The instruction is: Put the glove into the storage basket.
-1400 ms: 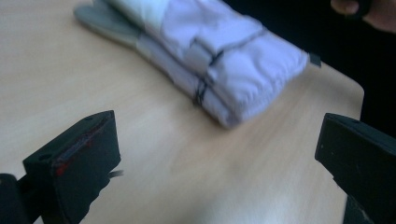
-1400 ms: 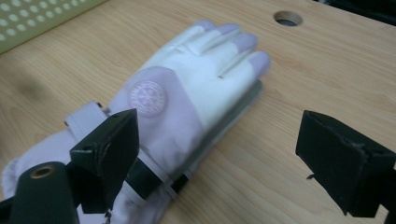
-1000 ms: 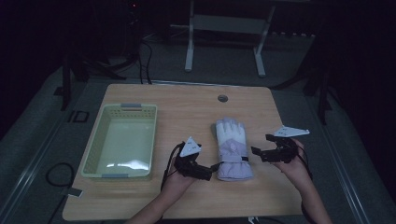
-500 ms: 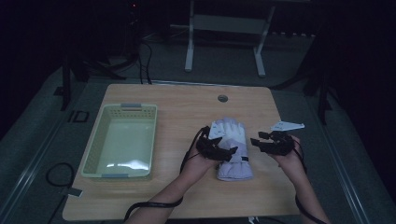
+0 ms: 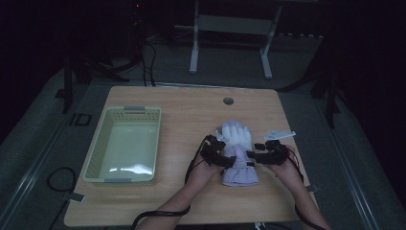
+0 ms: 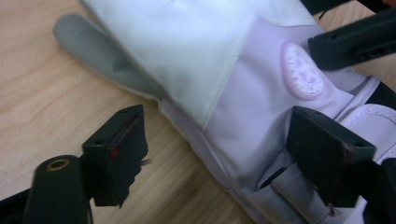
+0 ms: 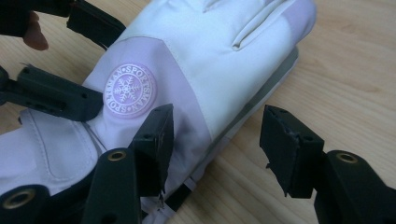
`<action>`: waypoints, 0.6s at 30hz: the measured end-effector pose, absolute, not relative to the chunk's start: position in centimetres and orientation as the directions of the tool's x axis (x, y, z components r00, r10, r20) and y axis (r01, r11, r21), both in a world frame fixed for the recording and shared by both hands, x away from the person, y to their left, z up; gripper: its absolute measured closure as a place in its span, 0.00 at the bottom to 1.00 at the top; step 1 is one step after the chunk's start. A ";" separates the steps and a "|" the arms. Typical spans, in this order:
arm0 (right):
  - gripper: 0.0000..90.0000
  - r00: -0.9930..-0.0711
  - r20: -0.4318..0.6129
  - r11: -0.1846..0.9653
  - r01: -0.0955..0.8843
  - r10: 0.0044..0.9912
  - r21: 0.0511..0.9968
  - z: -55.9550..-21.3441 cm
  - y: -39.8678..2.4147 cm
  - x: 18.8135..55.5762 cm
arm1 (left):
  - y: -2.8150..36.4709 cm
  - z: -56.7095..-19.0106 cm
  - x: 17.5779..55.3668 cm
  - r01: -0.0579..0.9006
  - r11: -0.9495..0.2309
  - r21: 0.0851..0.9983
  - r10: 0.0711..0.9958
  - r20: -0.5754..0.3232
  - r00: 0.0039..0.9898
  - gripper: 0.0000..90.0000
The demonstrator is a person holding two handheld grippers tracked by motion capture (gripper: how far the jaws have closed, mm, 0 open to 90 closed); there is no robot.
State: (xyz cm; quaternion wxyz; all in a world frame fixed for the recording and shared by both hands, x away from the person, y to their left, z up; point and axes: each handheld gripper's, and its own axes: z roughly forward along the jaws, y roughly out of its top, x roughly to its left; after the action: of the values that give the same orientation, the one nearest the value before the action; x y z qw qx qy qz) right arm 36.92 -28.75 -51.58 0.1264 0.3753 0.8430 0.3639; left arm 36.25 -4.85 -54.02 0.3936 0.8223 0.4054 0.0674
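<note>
The left claw [image 6: 210, 154] straddles the glove's [image 6: 224, 70] near edge, one jaw on bare wood and the other on the lilac cuff. Its jaws have just been closing from wide, yet the pads don't look to be pinching fabric, so I'd call it open around the edge rather than gripping. The right claw [image 7: 217, 144] mirrors it on the far side: one jaw rests on the glove by the round snowflake badge [image 7: 127, 90], the other hangs over the wood. Its jaws closed sharply and have just eased open a little, with only the glove's edge between them.

A second ago both claws stood off to either side of the glove; now, in the high view, they flank it at lower centre of the frame, and the glove [image 5: 237, 153] lies flat on the worktop [image 5: 182, 105] where it was. That reads to me as a two-sided pick-up about to start. The pale basket [image 5: 125, 143] sits well apart at the left, empty.
</note>
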 end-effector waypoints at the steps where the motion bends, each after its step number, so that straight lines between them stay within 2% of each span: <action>1: 0.47 -0.684 0.068 0.454 0.551 0.726 0.700 -51.9 -28.6 37.0 | -4.8 -54.3 36.3 0.623 -0.359 0.695 0.721 -0.217 0.658 0.22; 4: 0.42 -0.693 0.071 0.489 0.574 0.718 0.657 -52.9 -28.1 37.3 | -4.8 -55.1 36.8 0.658 -0.351 0.666 0.716 -0.261 0.647 0.20; 9: 0.43 -0.690 0.153 0.470 0.621 0.707 0.627 -53.9 -28.3 38.2 | -4.3 -56.1 37.7 0.712 -0.306 0.632 0.683 -0.376 0.626 0.20; 13: 0.60 -0.696 0.236 0.460 0.652 0.678 0.603 -54.1 -28.5 38.8 | -4.1 -56.2 38.1 0.725 -0.301 0.619 0.618 -0.452 0.643 0.42; 16: 0.75 -0.706 0.237 0.466 0.644 0.667 0.606 -54.0 -28.3 38.5 | -4.1 -55.9 38.0 0.714 -0.312 0.627 0.600 -0.453 0.660 0.56; 18: 0.83 -0.714 0.198 0.476 0.621 0.672 0.623 -53.7 -28.1 38.1 | -4.2 -55.7 37.9 0.709 -0.318 0.629 0.600 -0.445 0.664 0.64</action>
State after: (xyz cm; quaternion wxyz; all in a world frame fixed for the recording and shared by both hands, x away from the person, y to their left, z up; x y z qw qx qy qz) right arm 38.14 -28.11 -53.73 0.0368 0.3766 0.8583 0.3467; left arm 37.90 -4.20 -55.68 0.4212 0.8092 0.4046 -0.0646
